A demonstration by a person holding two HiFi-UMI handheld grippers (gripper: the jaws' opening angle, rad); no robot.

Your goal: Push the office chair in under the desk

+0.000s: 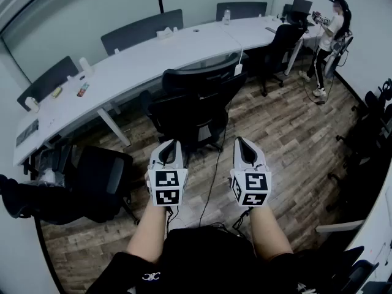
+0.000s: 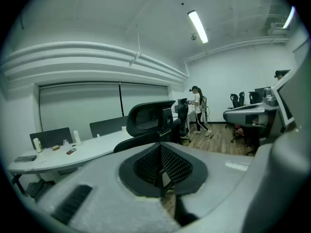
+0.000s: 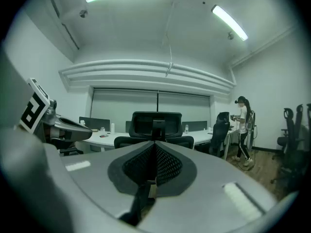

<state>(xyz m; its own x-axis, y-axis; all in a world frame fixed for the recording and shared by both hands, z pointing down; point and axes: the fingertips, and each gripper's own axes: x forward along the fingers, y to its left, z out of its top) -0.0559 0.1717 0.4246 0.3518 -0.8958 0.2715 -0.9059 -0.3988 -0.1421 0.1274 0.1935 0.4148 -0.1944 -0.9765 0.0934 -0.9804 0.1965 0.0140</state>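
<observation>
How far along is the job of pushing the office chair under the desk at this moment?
Done: nothing visible so far. The office chair stands out from the desk, with its back toward the person.
In hand: the left tongs and the right tongs are shut and empty. They point at the chair back but do not touch it.
Left: reach the backrest and push the chair in under the desk.

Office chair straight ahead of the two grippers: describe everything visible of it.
The office chair is black, with a mesh-looking back, a headrest on top, armrests and a base standing on the wood-look floor. It is upright, its back toward the person, facing the curved white desk and seemingly pulled out from it. The left gripper and right gripper are held short of its back, not touching it.
</observation>
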